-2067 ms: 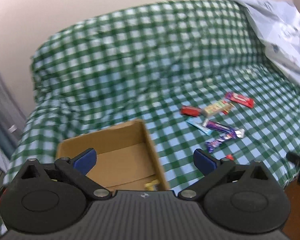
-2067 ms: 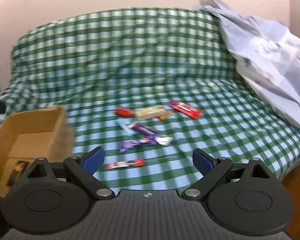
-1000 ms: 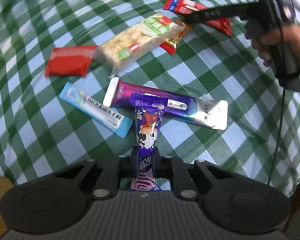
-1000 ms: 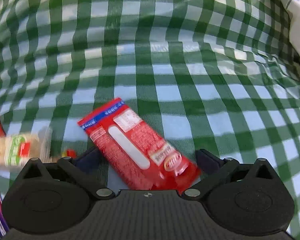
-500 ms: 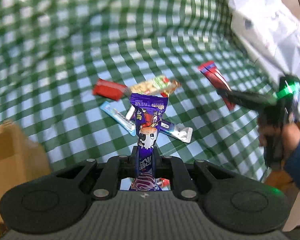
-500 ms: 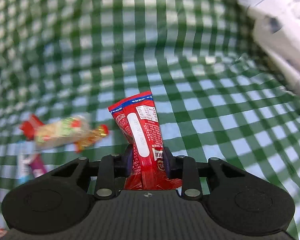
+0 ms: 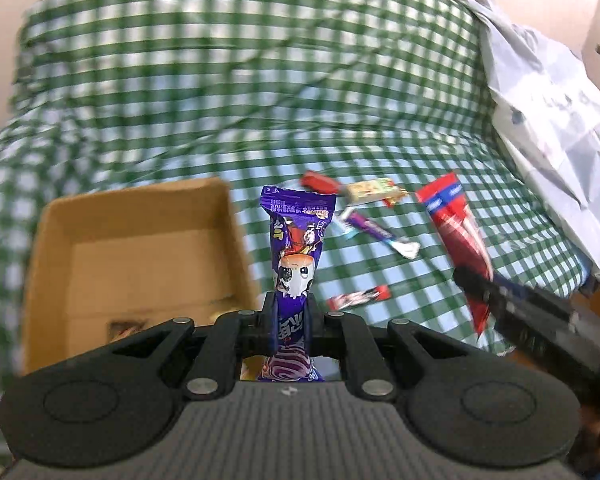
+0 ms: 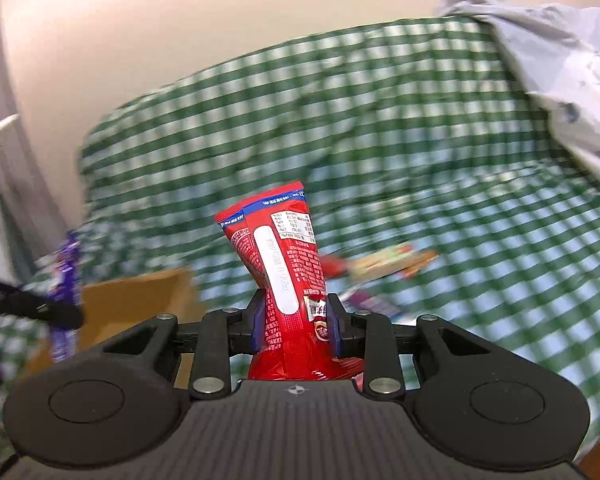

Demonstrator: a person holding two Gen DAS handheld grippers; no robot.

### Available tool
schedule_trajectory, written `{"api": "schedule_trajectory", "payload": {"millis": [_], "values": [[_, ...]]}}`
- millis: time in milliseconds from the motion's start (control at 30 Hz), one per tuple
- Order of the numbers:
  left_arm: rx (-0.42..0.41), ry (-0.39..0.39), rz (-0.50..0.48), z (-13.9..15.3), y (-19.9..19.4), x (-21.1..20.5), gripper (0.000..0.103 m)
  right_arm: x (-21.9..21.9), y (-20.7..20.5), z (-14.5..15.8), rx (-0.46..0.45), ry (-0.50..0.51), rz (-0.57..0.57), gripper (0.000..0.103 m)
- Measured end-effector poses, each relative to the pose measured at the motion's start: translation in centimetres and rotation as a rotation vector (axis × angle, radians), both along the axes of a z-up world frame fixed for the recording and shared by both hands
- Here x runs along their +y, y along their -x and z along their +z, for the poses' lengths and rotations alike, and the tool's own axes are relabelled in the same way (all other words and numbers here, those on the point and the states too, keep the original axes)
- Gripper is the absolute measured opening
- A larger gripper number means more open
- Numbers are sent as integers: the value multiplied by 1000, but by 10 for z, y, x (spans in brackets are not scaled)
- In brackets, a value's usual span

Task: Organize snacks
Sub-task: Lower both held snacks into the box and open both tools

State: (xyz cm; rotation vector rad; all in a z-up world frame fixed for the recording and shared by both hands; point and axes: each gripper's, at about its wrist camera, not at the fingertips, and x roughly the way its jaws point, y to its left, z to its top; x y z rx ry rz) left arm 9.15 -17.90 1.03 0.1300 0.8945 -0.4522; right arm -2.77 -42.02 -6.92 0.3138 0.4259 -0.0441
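Observation:
My left gripper [image 7: 290,314] is shut on a purple snack packet [image 7: 296,248] and holds it up, just right of the open cardboard box [image 7: 136,208] on the green checked sofa. My right gripper [image 8: 294,320] is shut on a red snack packet [image 8: 280,256], lifted above the seat; this packet also shows in the left wrist view [image 7: 456,232]. The box [image 8: 140,300] lies low left in the right wrist view, with the left gripper's purple packet [image 8: 66,280] beside it. Several loose snacks [image 7: 364,208] lie on the seat.
A small red bar [image 7: 360,298] lies near the seat's front edge. A crumpled white sheet [image 7: 552,120] covers the sofa's right end. A wrapper [image 7: 120,326] lies inside the box. A wall is behind the sofa.
Both grippers have lifted their packets off the seat and swung left toward the box. The box has come into both views and the loose snacks are farther away.

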Motion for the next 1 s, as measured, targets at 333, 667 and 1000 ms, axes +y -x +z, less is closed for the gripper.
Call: {"api": "schedule_trajectory", "payload": {"millis": [333,667,1000], "values": [[-54,64,160,19,67,118,12,150,46,22,20,46,224,31],[-88,133,206,22,109,176,12,208,70,38,42,120,255,31],[-86,189,232,19,112,199,12,229,69,39,76,177,267,32]]}}
